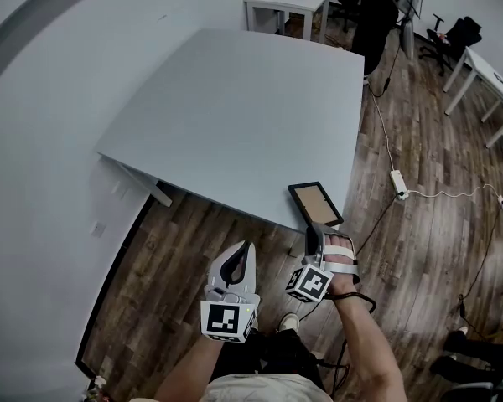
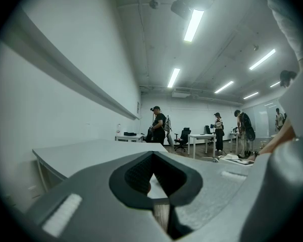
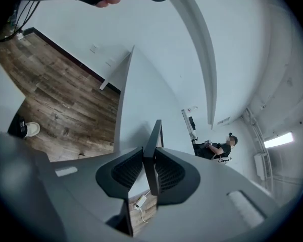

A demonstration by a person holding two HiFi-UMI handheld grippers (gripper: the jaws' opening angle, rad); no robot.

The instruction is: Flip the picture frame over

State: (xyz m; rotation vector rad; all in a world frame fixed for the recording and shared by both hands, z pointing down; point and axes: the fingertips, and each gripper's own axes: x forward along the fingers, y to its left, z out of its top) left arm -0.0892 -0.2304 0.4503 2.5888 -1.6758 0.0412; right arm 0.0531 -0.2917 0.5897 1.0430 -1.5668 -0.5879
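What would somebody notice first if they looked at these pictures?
The dark picture frame stands out first, lying at the near right corner of the big grey table, with the right gripper clamped on its near edge. The left gripper hangs shut and empty over the wooden floor, short of the table.

No readable text, label or number shows anywhere.

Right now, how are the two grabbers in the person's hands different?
The right gripper is clamped on the edge of the picture frame; the left gripper is shut on nothing. The right gripper reaches the near corner of the table; the left gripper hangs short of the table, over the wooden floor. Both are grey, two-jawed and held in a hand.
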